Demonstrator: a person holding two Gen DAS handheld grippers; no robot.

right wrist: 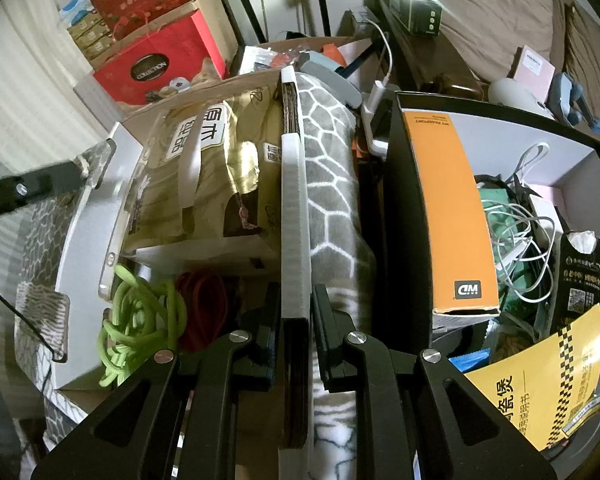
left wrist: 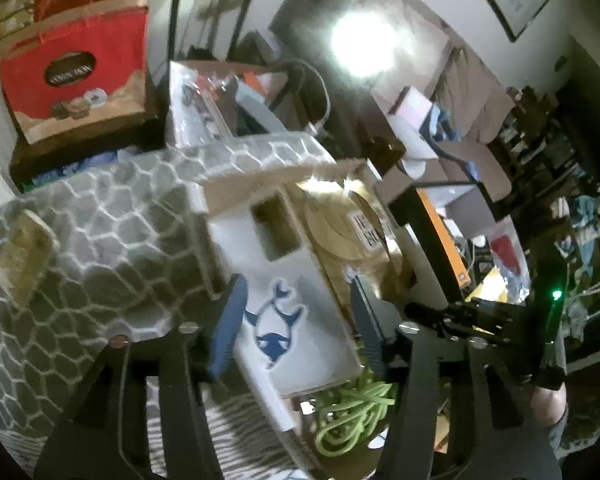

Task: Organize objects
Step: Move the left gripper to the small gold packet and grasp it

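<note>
A white storage box with a grey-and-white stone-pattern cover (left wrist: 100,240) holds a gold paper bag (right wrist: 204,176), a green rope (right wrist: 140,320) and a red cord (right wrist: 204,312). My left gripper (left wrist: 296,320) is open around the box's white flap with a blue fish logo (left wrist: 276,328); the green rope (left wrist: 352,416) lies below. My right gripper (right wrist: 296,320) is shut on the box's right wall rim (right wrist: 294,200), a white-edged cardboard panel with the patterned cover on its outer side.
A black-rimmed bin (right wrist: 500,116) on the right holds an orange box (right wrist: 452,208), white cables (right wrist: 520,232) and a yellow booklet (right wrist: 532,392). Red gift boxes (right wrist: 148,56) stand at the back left. A lamp (left wrist: 364,44) glares behind. A bed (right wrist: 492,12) is at the back right.
</note>
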